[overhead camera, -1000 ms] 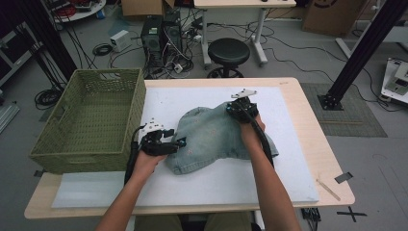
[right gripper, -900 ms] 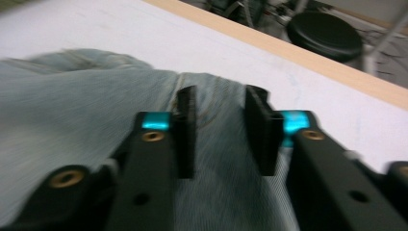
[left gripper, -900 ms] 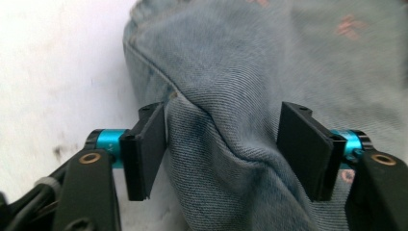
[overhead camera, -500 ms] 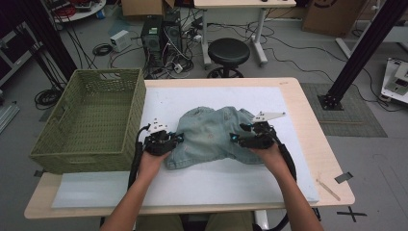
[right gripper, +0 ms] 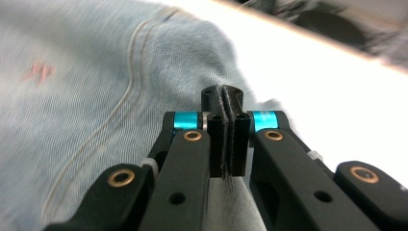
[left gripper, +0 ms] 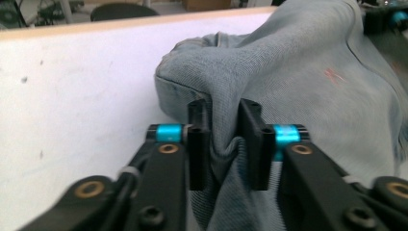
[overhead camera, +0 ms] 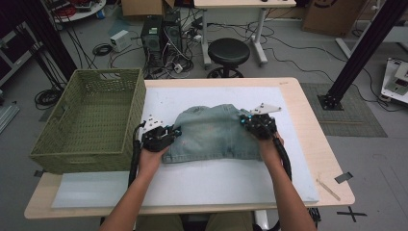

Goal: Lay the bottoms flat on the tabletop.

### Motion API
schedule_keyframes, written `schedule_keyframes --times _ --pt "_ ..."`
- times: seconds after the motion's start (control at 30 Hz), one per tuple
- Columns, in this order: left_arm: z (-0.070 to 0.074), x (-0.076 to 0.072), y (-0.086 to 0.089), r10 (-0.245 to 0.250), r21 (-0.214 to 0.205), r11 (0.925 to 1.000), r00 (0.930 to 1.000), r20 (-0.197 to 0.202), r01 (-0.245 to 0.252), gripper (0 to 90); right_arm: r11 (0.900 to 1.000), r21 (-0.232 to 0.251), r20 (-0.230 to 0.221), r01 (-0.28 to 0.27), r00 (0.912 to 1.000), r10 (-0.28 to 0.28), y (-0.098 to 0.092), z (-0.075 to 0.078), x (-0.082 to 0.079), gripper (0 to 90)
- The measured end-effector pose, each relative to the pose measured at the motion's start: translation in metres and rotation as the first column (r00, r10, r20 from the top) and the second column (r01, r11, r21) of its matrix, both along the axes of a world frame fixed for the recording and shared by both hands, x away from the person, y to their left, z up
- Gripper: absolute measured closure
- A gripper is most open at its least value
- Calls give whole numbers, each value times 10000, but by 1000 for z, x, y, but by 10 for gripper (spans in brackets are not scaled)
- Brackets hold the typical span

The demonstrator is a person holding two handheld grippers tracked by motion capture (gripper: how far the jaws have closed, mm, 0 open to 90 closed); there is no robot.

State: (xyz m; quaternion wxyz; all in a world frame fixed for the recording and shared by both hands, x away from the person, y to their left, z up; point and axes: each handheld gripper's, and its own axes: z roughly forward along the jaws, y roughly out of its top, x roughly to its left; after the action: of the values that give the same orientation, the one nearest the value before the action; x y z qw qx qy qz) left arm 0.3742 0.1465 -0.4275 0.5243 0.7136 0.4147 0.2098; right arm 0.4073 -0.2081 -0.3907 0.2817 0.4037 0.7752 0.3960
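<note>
At mid-frame, the left gripper (overhead camera: 169, 135) and right gripper (overhead camera: 249, 123) each pinch an edge of the denim shorts (overhead camera: 214, 134), jaws just closing, apparently to spread them flat.

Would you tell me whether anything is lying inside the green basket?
No, in the high view the basket shows just its bare woven floor, while the denim lies on the white mat beside it.

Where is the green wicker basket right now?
In the high view, the green wicker basket sits on the table's left end, just left of the denim garment.
</note>
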Motion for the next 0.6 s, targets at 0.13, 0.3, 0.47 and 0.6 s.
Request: schedule_keyframes --times 0.13,0.3,0.47,0.6 --pt "0 -1 -14 -471 337 9983 9989 -44 472 486 9949 -98 -28 999 9950 -999 0 -2 19 900" --pt "1 -6 -23 -1110 611 9919 9937 -141 1117 440 9799 -281 -480 1973 9789 -1985 -1 -17 37 899" --pt "-9 -1 -24 -1345 1330 9794 9821 -1317 1520 458 9842 -478 -504 1707 9836 -1730 5 -21 37 889" --pt "-15 1 -28 -1074 2112 9673 9809 -1619 1408 723 9944 -203 -436 1041 9935 -1049 1 -16 27 795"
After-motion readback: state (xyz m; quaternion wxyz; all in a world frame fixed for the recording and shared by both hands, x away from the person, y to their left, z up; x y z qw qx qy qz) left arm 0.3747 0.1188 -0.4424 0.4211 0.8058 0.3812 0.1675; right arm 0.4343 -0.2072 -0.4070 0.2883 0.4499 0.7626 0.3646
